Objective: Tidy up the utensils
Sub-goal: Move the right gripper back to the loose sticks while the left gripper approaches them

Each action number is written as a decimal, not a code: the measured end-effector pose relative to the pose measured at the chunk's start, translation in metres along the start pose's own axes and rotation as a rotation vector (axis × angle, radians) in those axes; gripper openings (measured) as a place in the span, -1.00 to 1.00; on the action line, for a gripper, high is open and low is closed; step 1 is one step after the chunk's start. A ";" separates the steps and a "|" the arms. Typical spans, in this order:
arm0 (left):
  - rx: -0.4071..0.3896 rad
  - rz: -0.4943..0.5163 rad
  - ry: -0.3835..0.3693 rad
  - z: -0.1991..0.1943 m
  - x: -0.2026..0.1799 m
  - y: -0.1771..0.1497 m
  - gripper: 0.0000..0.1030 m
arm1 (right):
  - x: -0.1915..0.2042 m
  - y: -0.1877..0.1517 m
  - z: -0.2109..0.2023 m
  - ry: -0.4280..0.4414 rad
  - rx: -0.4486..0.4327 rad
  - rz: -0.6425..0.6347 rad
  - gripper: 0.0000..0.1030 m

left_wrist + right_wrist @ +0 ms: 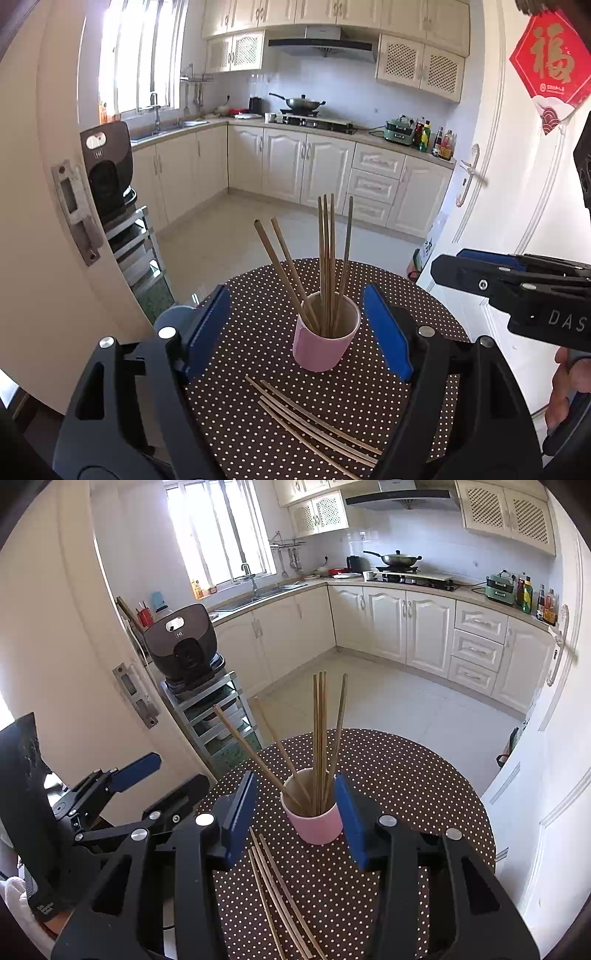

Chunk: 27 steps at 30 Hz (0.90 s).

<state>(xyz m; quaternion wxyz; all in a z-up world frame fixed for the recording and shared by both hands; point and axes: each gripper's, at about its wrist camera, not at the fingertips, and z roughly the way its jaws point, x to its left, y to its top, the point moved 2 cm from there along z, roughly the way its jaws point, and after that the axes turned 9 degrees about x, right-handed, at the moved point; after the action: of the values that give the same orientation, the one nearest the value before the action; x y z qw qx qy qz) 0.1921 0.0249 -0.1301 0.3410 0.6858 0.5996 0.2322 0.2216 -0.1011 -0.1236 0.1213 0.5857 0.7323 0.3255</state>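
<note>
The dotted round table [258, 354] spreads under both grippers. The pink cup [325, 349] stands ahead between the spread fingers of the left gripper [297, 332] and right gripper [295, 818], both empty. It holds six upright chopsticks [327, 258]; probably the collecting spot. Loose chopsticks [277, 893] lie nearer, below the fingertips, uncollected.

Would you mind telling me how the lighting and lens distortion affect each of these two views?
Left wrist view: the window is blown out to white, and the door frame bows from fisheye distortion. Right wrist view: the window again overexposes, dark vignette fills the corners, yet the pink cup and chopsticks stay sharp.
</note>
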 end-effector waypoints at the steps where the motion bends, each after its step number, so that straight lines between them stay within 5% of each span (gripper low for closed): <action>1: -0.004 0.002 0.001 -0.002 -0.001 -0.001 0.46 | 0.001 -0.001 0.000 -0.003 -0.002 0.002 -0.16; 17: 0.004 0.018 0.007 -0.011 -0.002 -0.015 0.58 | -0.002 -0.020 0.012 -0.016 0.037 0.037 -0.11; 27: 0.132 -0.080 0.053 0.017 0.022 -0.033 0.60 | -0.015 -0.039 0.038 -0.011 0.121 0.055 -0.09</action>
<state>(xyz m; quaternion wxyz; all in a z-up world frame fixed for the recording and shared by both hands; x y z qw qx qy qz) 0.1865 0.0452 -0.1677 0.2883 0.6758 0.6493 0.1963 0.2170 -0.1062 -0.1799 0.0804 0.6136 0.7337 0.2807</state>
